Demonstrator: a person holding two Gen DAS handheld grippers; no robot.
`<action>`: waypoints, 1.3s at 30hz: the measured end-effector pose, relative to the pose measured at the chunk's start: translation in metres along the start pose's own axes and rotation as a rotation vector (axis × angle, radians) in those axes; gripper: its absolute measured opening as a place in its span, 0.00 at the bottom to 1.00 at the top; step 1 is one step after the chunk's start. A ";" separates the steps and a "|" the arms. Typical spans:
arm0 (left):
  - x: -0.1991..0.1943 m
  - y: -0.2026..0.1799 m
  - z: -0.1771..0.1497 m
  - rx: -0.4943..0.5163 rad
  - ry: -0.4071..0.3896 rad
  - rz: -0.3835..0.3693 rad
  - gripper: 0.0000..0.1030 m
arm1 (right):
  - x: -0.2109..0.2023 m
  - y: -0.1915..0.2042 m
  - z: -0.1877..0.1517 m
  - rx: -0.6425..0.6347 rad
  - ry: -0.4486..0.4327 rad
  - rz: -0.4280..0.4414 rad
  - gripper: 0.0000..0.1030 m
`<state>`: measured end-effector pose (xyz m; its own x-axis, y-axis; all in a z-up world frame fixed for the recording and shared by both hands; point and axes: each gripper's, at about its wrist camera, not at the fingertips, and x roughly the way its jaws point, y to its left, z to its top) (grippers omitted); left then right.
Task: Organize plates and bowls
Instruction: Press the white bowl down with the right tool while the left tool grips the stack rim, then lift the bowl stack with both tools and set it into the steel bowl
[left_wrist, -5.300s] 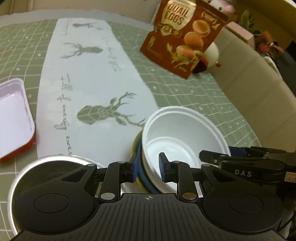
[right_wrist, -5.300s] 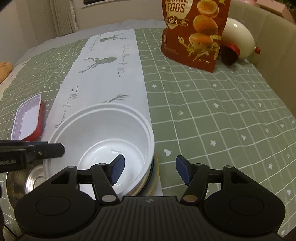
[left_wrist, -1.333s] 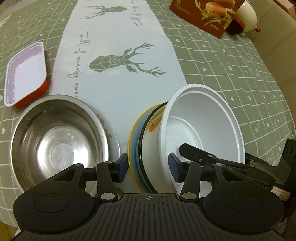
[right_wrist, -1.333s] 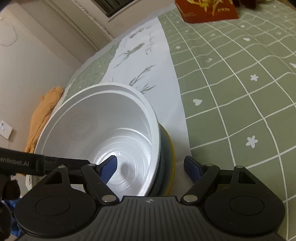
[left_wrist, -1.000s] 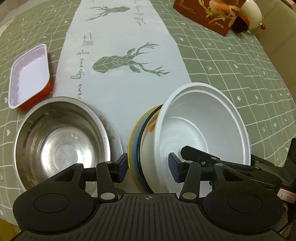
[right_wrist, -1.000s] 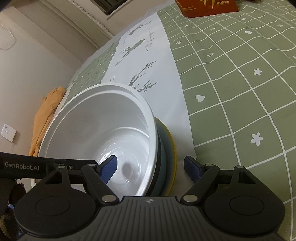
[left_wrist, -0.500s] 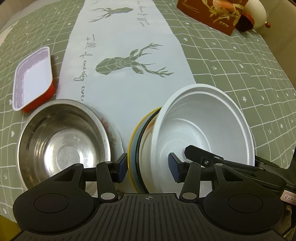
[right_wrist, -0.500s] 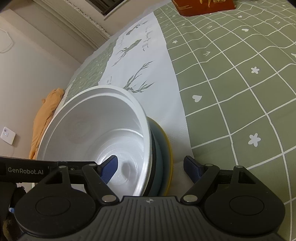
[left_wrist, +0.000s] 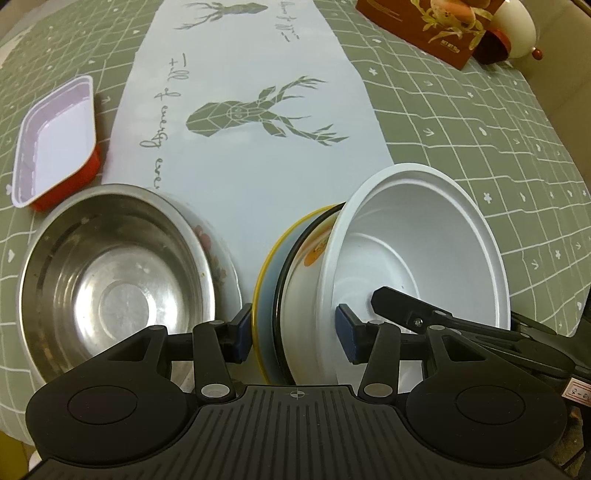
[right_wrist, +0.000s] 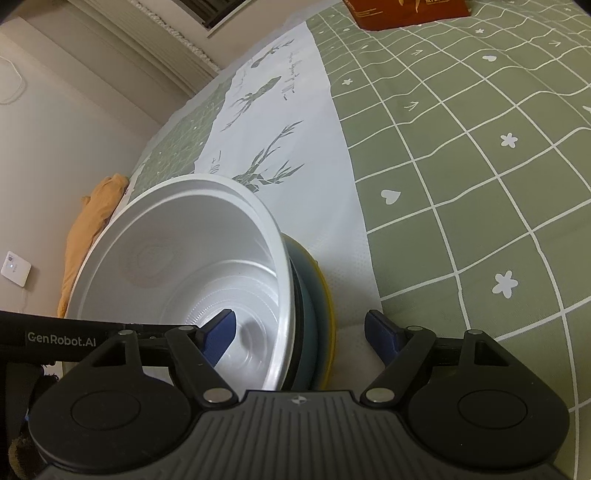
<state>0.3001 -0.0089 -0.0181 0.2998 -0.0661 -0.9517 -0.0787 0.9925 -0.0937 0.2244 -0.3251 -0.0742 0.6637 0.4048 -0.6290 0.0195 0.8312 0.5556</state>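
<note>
A stack of dishes stands tilted on the white deer runner: a yellow-rimmed blue plate (left_wrist: 264, 280), a black-rimmed patterned bowl (left_wrist: 306, 254) and a white plastic bowl (left_wrist: 417, 236) on top. My left gripper (left_wrist: 295, 334) is shut on the stack's near rim, one pad outside the yellow plate and one inside the white bowl. My right gripper (right_wrist: 301, 328) straddles the stack's other side. Its left pad is in the white bowl (right_wrist: 177, 258); its right pad stands off the yellow rim (right_wrist: 328, 295), so it is open.
A steel bowl (left_wrist: 110, 288) sits on a floral plate (left_wrist: 218, 251) left of the stack. A red tray with a white inside (left_wrist: 55, 140) lies farther left. A quail-egg bag (left_wrist: 424, 29) stands at the back right. The table's near edge is close below.
Since about five seconds ago the stack has tipped onto its edge and both grippers look at it from new angles. Over the last second hardly anything has moved.
</note>
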 end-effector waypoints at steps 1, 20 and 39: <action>0.000 0.000 0.000 0.000 0.001 -0.002 0.49 | 0.000 0.000 0.000 0.001 0.000 0.002 0.76; -0.004 -0.004 -0.001 0.004 0.010 0.005 0.49 | -0.001 -0.003 0.001 0.006 0.004 0.009 0.76; -0.009 -0.012 -0.004 0.060 -0.023 0.004 0.49 | -0.004 -0.006 0.002 0.007 0.008 0.018 0.76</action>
<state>0.2950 -0.0210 -0.0093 0.3215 -0.0608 -0.9449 -0.0232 0.9971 -0.0720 0.2229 -0.3328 -0.0742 0.6578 0.4229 -0.6232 0.0130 0.8210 0.5708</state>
